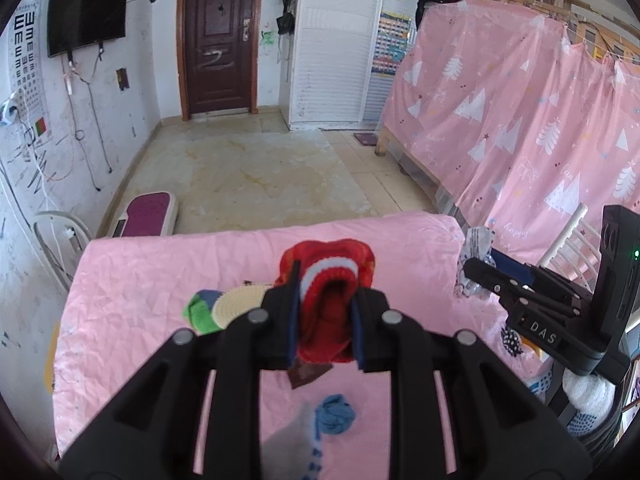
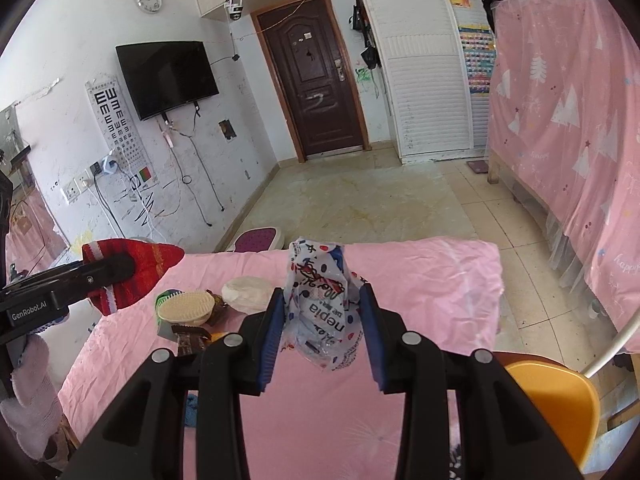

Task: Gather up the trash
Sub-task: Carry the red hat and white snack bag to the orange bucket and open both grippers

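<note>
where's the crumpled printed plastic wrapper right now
The crumpled white printed plastic wrapper is pinched in the right tongs, held above the pink-covered table. In the left wrist view it shows at the right edge, beside the pink tree-print curtain.

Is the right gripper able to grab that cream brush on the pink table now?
Probably not: the right gripper is shut on the plastic wrapper, so its jaws are full. The cream brush lies uncovered off to its left.

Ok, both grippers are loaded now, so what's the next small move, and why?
Probably carry the crumpled plastic wrapper in the right gripper away to wherever trash goes; no bin shows in either view. The left gripper is shut on a red knitted sock, which hardly looks like trash.
</note>
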